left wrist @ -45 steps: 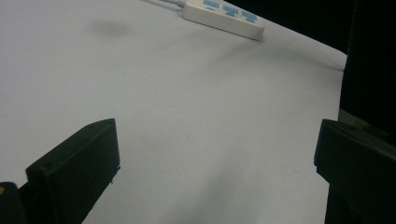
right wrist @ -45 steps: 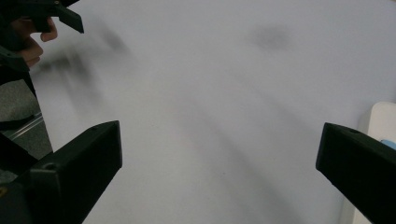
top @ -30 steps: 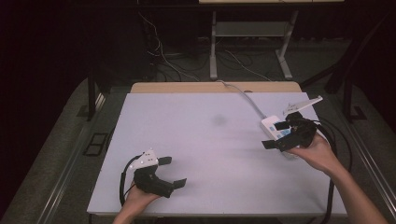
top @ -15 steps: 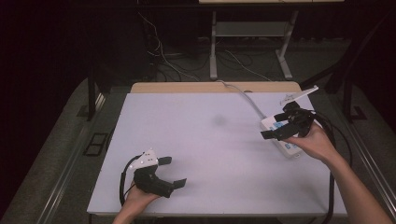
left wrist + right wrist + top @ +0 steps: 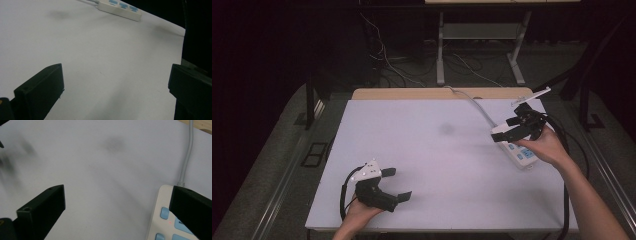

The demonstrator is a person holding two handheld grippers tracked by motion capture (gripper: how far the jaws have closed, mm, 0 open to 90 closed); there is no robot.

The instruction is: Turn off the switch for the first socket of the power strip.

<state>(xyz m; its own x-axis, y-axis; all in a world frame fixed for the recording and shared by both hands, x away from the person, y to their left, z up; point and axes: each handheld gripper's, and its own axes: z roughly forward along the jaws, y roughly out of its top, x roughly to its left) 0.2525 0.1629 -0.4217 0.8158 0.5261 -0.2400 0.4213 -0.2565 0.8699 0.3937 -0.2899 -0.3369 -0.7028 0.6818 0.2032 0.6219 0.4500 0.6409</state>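
Observation:
A white power strip [image 5: 523,154] with blue switches lies at the table's right side, and its grey cable [image 5: 472,102] runs to the back edge. My right gripper [image 5: 507,128] hovers open just above the strip's far end. In the right gripper view the strip [image 5: 163,222] sits under the right jaw, its cable [image 5: 187,152] leads away, and the gripper [image 5: 115,212] holds nothing. My left gripper [image 5: 397,184] rests open near the front left edge. In the left gripper view the gripper [image 5: 113,92] holds nothing, and the strip [image 5: 120,7] lies far off.
The white table top [image 5: 427,160] carries a faint dark smudge [image 5: 445,129] near its middle. A wooden strip [image 5: 412,93] borders the back edge. Beyond it stand desk legs [image 5: 440,50] and loose floor cables [image 5: 397,65] in the dark.
My right gripper has drifted a little toward the back of the table, over the power strip's far end. The left gripper has not moved.

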